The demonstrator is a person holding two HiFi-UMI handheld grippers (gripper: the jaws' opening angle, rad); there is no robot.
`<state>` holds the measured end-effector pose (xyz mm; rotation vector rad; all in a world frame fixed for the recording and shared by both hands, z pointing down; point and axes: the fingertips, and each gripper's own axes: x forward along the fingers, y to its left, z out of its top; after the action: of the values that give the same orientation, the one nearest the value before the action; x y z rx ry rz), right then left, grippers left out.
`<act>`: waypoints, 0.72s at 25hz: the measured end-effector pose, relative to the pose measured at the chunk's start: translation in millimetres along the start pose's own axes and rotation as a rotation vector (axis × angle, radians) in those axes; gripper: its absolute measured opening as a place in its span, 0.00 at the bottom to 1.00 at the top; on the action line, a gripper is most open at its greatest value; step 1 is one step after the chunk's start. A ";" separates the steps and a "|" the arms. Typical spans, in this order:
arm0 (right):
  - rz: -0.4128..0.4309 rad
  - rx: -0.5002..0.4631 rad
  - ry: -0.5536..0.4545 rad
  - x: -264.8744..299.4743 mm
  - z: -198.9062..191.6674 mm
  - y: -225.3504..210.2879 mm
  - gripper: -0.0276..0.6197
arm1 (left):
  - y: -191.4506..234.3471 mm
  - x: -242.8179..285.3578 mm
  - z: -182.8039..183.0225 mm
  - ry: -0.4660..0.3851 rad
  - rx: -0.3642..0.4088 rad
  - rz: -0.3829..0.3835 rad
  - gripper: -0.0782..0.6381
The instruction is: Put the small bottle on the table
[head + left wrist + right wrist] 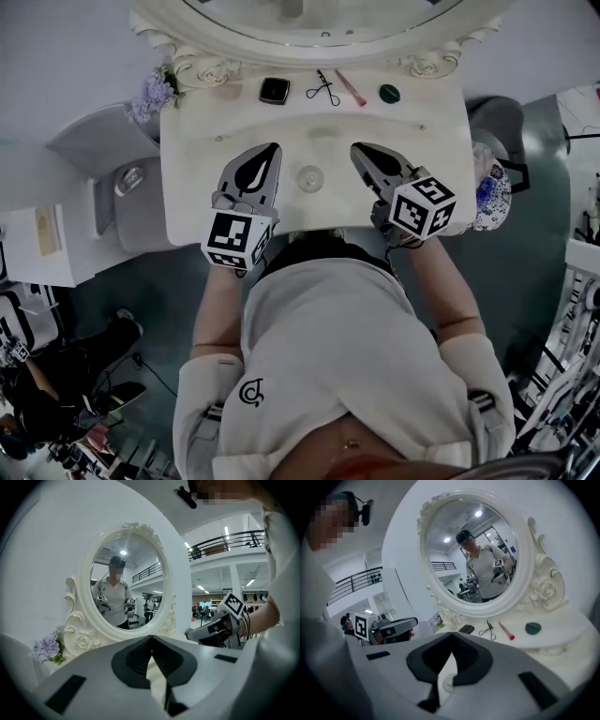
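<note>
A small clear bottle (pixel 310 176), seen from above as a pale round shape, stands on the white vanity table (pixel 427 141) between my two grippers. My left gripper (pixel 274 148) hovers just left of it, shut with nothing between its fingers. My right gripper (pixel 358 148) hovers just right of it, also shut and empty. In the left gripper view the jaws (pixel 152 637) meet at the tip before the mirror. In the right gripper view the shut jaws (pixel 452 633) hide all but a pale round part of the bottle (pixel 448 682) below them.
An ornate white mirror (pixel 309 37) stands at the table's back edge. Before it lie a black compact (pixel 274 90), an eyelash curler (pixel 323 89), a red stick (pixel 351 87) and a green lid (pixel 389 93). Purple flowers (pixel 150 94) sit at the back left corner.
</note>
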<state>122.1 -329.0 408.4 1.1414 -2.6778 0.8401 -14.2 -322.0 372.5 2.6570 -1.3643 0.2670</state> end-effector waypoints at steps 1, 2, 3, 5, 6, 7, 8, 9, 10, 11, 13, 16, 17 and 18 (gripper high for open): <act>-0.009 -0.052 -0.018 -0.8 10.5 1.7 0.05 | 3.9 -1.7 7.2 -0.009 0.005 0.012 0.12; -0.019 -0.107 -0.031 -2.0 19.2 4.3 0.05 | 7.5 -4.6 13.0 -0.015 0.007 0.025 0.12; -0.030 -0.164 -0.042 -3.6 26.3 7.5 0.05 | 10.9 -8.4 18.0 -0.020 0.007 0.039 0.12; -0.056 -0.276 -0.061 -7.4 38.1 13.3 0.05 | 16.6 -16.2 27.2 -0.035 0.004 0.067 0.12; -0.069 -0.324 -0.071 -9.7 43.4 15.5 0.05 | 18.3 -19.3 31.7 -0.043 0.002 0.075 0.12; -0.082 -0.363 -0.082 -12.1 48.5 17.0 0.05 | 19.2 -21.7 35.8 -0.049 0.003 0.080 0.12; -0.096 -0.393 -0.097 -14.7 53.6 17.7 0.05 | 19.5 -23.0 39.5 -0.053 0.008 0.082 0.12; -0.112 -0.416 -0.115 -17.3 59.0 17.5 0.05 | 19.8 -23.1 42.6 -0.055 0.015 0.083 0.12; -0.129 -0.434 -0.137 -19.6 64.6 16.6 0.05 | 20.3 -22.0 45.2 -0.057 0.024 0.084 0.13; -0.145 -0.450 -0.160 -21.8 70.1 15.2 0.05 | 21.0 -20.5 47.7 -0.060 0.032 0.087 0.12; -0.172 -0.474 -0.204 -25.8 79.1 12.2 0.05 | 21.8 -18.0 52.5 -0.071 0.042 0.093 0.12; -0.184 -0.475 -0.237 -28.1 84.7 5.3 0.05 | 22.0 -14.5 59.7 -0.096 0.049 0.093 0.13; -0.184 -0.470 -0.236 -27.9 84.6 2.7 0.05 | 21.9 -13.0 61.2 -0.102 0.051 0.093 0.13; -0.184 -0.468 -0.231 -27.6 83.6 0.5 0.05 | 21.5 -11.8 62.0 -0.107 0.051 0.092 0.13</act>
<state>150.6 -355.6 329.4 1.3895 -2.6712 0.0440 -32.8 -337.9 310.5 2.6897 -1.5339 0.1741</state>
